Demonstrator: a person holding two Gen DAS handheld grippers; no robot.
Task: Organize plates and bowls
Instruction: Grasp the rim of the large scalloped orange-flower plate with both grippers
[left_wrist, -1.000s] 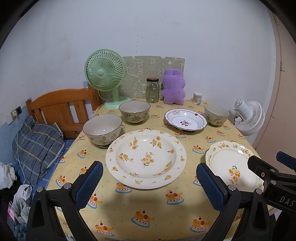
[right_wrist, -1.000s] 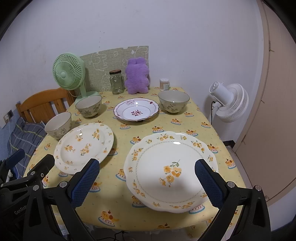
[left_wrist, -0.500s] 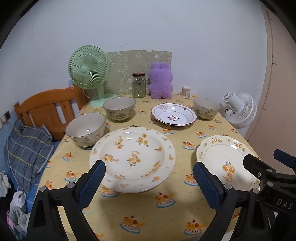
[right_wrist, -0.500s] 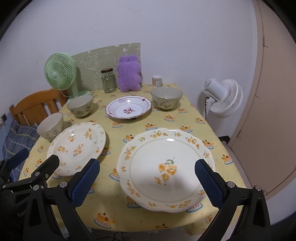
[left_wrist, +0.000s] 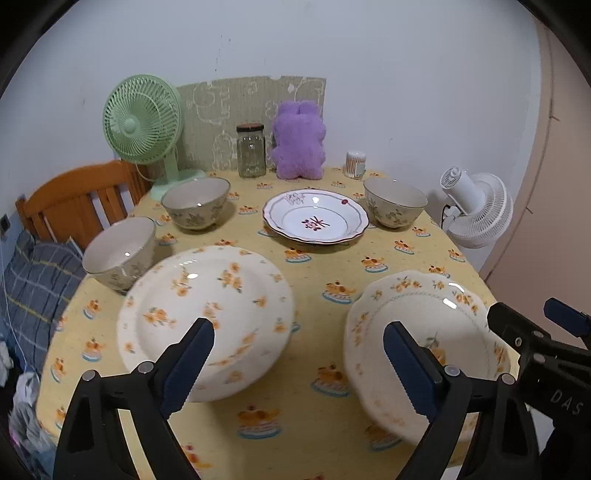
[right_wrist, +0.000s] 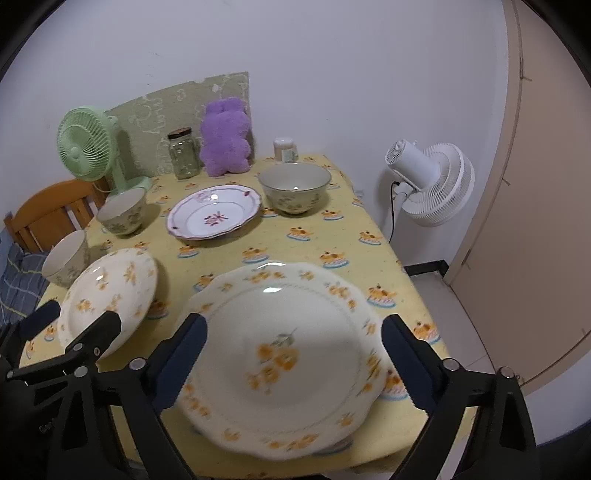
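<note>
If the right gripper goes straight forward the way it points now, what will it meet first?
Most likely the big flowered plate at the table's near edge: the right gripper points down at it with open jaws on either side, nothing between. How close it is stays unclear.

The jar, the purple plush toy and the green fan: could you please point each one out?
jar (left_wrist: 251, 153), left wrist view, glass body.
purple plush toy (left_wrist: 299, 144), left wrist view, belly.
green fan (left_wrist: 142, 119), left wrist view, grille.
</note>
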